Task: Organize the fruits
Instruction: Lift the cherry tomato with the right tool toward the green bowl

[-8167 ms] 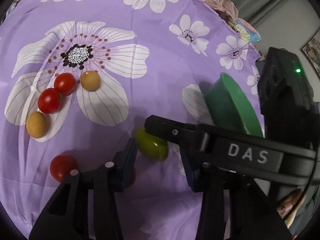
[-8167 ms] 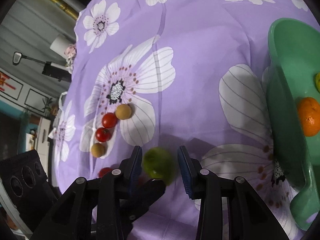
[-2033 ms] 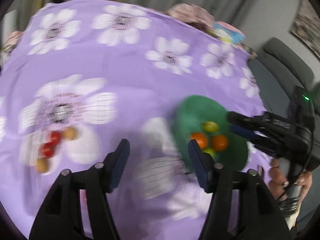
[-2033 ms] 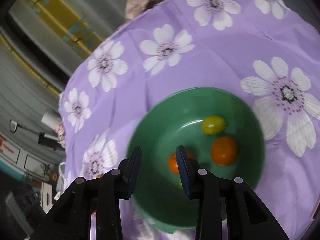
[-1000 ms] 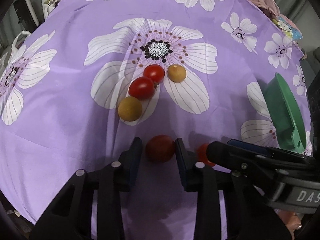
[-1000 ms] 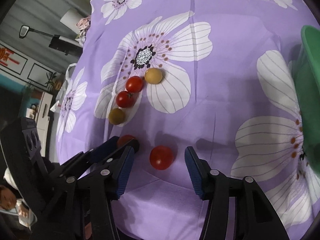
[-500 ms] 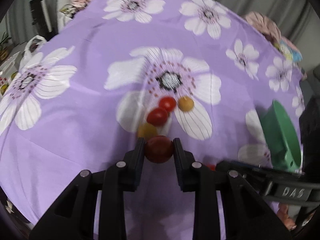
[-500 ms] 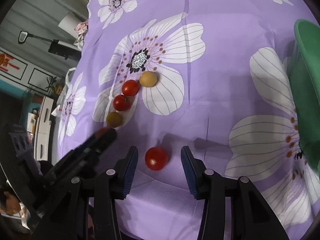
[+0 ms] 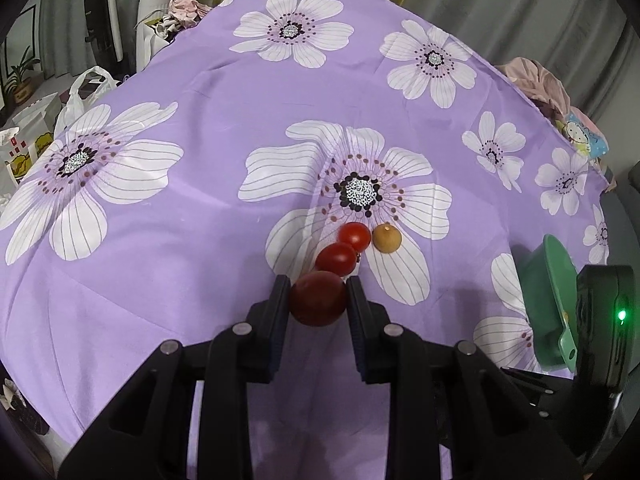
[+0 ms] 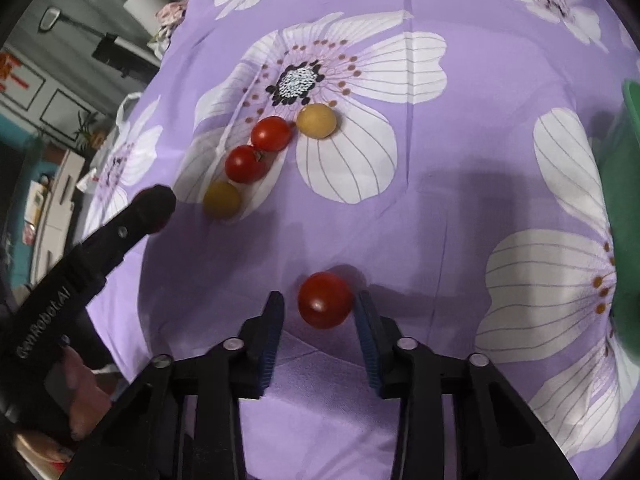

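My left gripper [image 9: 318, 300] is shut on a red tomato [image 9: 318, 299] and holds it above the purple flowered cloth. Beyond it lie two red tomatoes [image 9: 344, 248] and a tan fruit [image 9: 387, 238]. My right gripper [image 10: 320, 312] is open around another red tomato [image 10: 325, 300] that lies on the cloth, close to its right finger. In the right wrist view a row of a tan fruit [image 10: 317, 120], two red tomatoes [image 10: 256, 148] and a second tan fruit [image 10: 222, 199] lies farther off. The left gripper's finger [image 10: 152, 208] shows at the left there.
The green bowl [image 9: 554, 296] stands at the right, seen edge-on; its rim also shows in the right wrist view [image 10: 624, 160]. Beyond the cloth's far edge are bags [image 9: 86, 88], crumpled clothes [image 9: 536, 80] and curtains.
My left gripper has closed on a red tomato and lifted it off the cloth. My right gripper has narrowed around the other tomato.
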{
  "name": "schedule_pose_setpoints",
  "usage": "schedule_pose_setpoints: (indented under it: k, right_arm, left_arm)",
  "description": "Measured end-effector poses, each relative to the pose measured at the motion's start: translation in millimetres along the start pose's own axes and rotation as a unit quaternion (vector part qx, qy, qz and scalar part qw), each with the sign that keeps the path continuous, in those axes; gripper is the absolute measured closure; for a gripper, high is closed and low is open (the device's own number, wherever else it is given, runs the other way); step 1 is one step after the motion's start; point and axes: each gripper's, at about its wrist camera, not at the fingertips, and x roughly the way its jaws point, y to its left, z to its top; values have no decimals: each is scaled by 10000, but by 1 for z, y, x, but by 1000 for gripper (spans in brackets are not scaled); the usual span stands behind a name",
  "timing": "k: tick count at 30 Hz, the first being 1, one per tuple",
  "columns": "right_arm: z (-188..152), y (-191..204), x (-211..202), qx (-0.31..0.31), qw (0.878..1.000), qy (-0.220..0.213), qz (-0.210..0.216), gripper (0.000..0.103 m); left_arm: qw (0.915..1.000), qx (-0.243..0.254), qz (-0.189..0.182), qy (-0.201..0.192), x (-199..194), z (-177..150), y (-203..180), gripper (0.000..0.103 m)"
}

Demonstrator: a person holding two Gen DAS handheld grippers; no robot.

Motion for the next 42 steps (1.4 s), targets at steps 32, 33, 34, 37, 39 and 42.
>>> schedule_pose_setpoints:
  k: [32, 33, 34, 37, 39, 42]
  right_arm:
    - [3, -22, -73, 387, 9753, -2171, -100, 74]
    - [3, -22, -76, 381, 9723, -2303, -102, 74]
    - [2, -22, -80, 383, 9695, -2418, -106, 74]
    - [0, -22, -91, 375, 9595, -2789, -93, 74]
    - [-3, -22, -100, 320, 9508, -3080, -88, 74]
    - [-8, -20, -110, 250, 9388, -3434, -88, 74]
  left_arm:
    - [9950, 9, -346, -938, -36, 0, -10, 75]
    - [9945, 7, -360, -985, -38, 0, -11, 75]
    - [9941, 6, -366, -1021, -39, 0, -11, 75]
    - [9929, 22, -379, -1126, -44, 0, -12, 75]
    - [9919, 32, -401, -1202, -47, 0, -13, 75]
    - [9901, 66, -444, -1329, -51, -1, -15, 75]
